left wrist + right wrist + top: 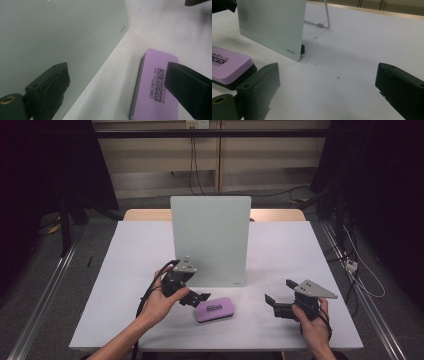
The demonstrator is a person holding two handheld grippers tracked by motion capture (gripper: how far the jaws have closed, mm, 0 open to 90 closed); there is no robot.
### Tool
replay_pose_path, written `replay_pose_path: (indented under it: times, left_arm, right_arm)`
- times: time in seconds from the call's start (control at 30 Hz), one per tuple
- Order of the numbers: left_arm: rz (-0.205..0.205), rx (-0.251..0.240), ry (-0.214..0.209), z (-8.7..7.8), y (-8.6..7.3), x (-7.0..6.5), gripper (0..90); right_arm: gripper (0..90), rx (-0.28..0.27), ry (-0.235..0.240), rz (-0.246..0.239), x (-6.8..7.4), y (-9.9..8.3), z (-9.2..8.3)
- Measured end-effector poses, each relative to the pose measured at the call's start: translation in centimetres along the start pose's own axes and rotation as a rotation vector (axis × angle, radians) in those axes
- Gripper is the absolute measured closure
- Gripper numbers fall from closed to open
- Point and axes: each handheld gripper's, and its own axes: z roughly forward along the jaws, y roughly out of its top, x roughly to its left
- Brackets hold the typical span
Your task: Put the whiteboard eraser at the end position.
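eraser flat on table, just beside open left gripper jaws

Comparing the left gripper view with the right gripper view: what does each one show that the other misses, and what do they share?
Left gripper view alone: the full word MAGNETIC printed on the purple eraser, seen from above between open fingers.

Right gripper view alone: the wire stand behind the whiteboard, the brand mark at the board's lower corner, and the eraser's dark felt underside.

Both: the upright whiteboard, the purple eraser lying on the white table, and a pair of open black fingers with nothing pressed between them.
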Motion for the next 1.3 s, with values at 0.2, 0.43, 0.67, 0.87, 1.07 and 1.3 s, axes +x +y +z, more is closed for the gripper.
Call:
replay_pose_path:
  times: [0.2, 0.43, 0.67, 0.87, 1.07, 1.3]
  left_arm:
    - [-0.049, -0.019, 0.003, -0.9, -1.6, 1.0, 6.5]
    - [-0.078, -0.045, 0.059, -2.4, -3.1, 2.2, 6.3]
    - [-0.112, -0.101, 0.149, -4.1, -4.7, 3.1, 6.0]
    - [-0.188, -0.167, 0.169, -5.8, -6.1, 3.7, 6.1]
    - [-0.18, -0.133, 0.174, -6.6, -7.9, 3.7, 6.1]
    - [-0.229, -0.16, 0.215, -7.3, -10.0, 4.0, 6.1]
  right_arm:
    - [5.7, 0.002, -0.004, 0.0, 0.0, -0.1, -0.1]
    - [5.7, 0.004, -0.006, -0.001, 0.0, -0.1, -0.1]
    - [5.7, 0.006, -0.008, 0.002, 0.0, -0.1, -0.1]
    - [5.7, 0.006, -0.006, 0.005, 0.1, -0.1, -0.1]
    - [5.7, 0.008, -0.007, 0.003, 0.0, -0.1, -0.1]
    - [5.6, 0.011, -0.012, 0.002, 0.0, -0.2, -0.1]
